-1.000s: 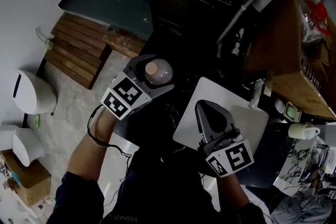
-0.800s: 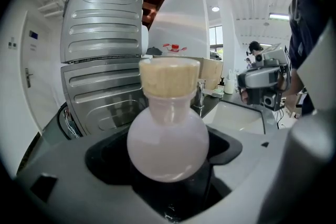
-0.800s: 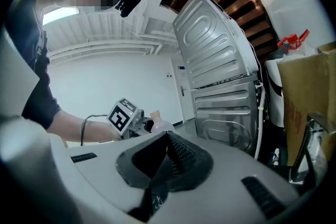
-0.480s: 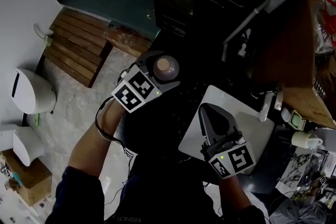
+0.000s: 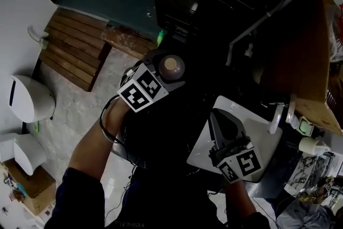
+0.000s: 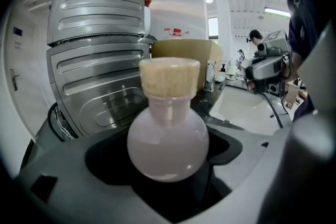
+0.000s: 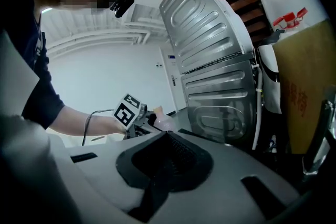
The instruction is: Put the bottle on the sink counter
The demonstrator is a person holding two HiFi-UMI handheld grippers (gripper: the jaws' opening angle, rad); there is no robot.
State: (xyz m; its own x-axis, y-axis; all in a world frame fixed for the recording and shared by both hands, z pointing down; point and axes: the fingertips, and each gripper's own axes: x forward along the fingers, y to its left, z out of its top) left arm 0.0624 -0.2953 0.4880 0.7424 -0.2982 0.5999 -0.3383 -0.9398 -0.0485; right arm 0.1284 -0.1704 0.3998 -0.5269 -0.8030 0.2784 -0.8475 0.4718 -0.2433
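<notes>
Closest in, the right gripper (image 5: 218, 122) hangs over the flat white sink counter (image 5: 262, 142), jaws pressed together on nothing. Its tip is inside the counter's left edge, with bare white surface to the right. Farther out and to the left, the left gripper (image 5: 170, 69) pinches the round pale-pink bottle with a cork stopper (image 6: 168, 136) by its bulb, upright, in the air and clear of the counter's edge. A dark gap separates the two grippers. Beyond the bottle rises a ribbed grey steel panel (image 6: 100, 60). A brown wooden slat mat (image 5: 69, 56) lies on the floor well to the left.
</notes>
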